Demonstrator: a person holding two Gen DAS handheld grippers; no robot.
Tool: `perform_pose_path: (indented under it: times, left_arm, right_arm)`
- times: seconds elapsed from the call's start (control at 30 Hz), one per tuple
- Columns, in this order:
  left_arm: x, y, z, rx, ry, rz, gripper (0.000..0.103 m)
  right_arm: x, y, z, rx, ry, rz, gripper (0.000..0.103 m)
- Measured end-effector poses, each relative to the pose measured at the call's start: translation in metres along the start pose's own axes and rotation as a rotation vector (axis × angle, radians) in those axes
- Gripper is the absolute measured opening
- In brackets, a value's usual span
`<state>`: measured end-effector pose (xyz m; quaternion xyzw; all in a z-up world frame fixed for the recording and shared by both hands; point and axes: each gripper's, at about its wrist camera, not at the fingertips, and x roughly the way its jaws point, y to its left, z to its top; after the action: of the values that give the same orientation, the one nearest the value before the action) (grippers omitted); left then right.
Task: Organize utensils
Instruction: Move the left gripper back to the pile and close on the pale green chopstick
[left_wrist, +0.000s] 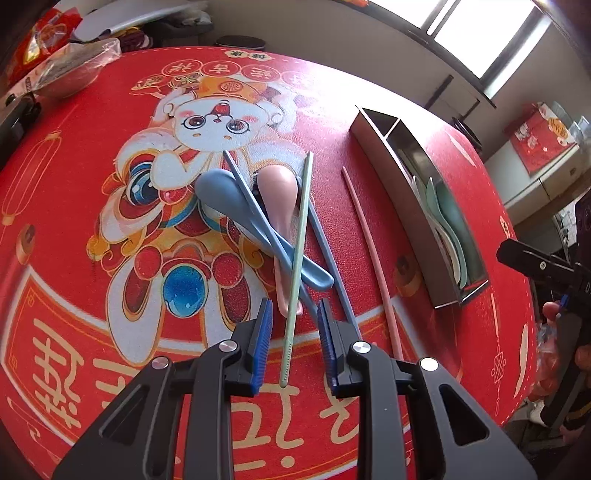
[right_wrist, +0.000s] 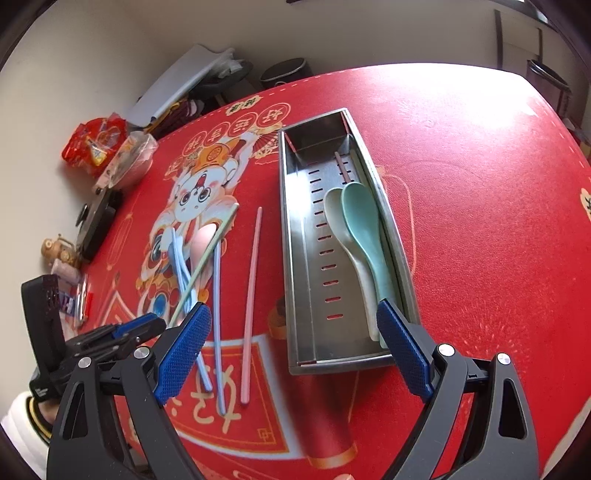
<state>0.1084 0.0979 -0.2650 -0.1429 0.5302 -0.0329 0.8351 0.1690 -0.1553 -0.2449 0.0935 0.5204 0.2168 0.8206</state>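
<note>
A pile of utensils lies on the red mat: a blue spoon, a pink spoon, blue chopsticks and a green chopstick across the top. A pink chopstick lies apart to the right. My left gripper is open, its jaws on either side of the green chopstick's near end without closing on it. A steel organizer tray holds a white spoon, a teal spoon and a pink chopstick. My right gripper is open and empty above the tray's near end.
A bowl wrapped in plastic, a red snack bag and small items sit along the table's left edge. The left gripper also shows in the right wrist view. The table's right side is bare mat.
</note>
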Motion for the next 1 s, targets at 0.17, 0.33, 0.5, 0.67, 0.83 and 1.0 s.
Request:
perform_pose_path:
  times: [0.17,0.33,0.5,0.67,0.83,1.0]
  left_arm:
    - [0.013,0.002,0.005,0.046,0.029,-0.017,0.015]
    - [0.014,0.003,0.020,0.066,0.017,-0.042,0.015]
    - [0.019,-0.001,0.047,0.076,0.000,-0.060,0.014]
    - [0.038,-0.011,0.062,0.133,0.040,-0.034,0.014]
    - [0.049,-0.016,0.065,0.167,0.069,-0.009,0.014]
    - [0.057,-0.020,0.065,0.201,0.086,0.036,0.014]
  right_arm:
    - [-0.005,-0.001,-0.003,0.038,-0.007,-0.024,0.088]
    - [-0.013,-0.001,-0.004,0.061,-0.033,-0.046,0.088]
    - [-0.018,-0.004,-0.006,0.088,-0.050,-0.068,0.088]
    - [-0.024,-0.011,-0.008,0.122,-0.061,-0.083,0.088]
    - [-0.033,-0.024,-0.010,0.158,-0.081,-0.098,0.088]
    - [-0.035,-0.034,-0.012,0.191,-0.087,-0.101,0.088]
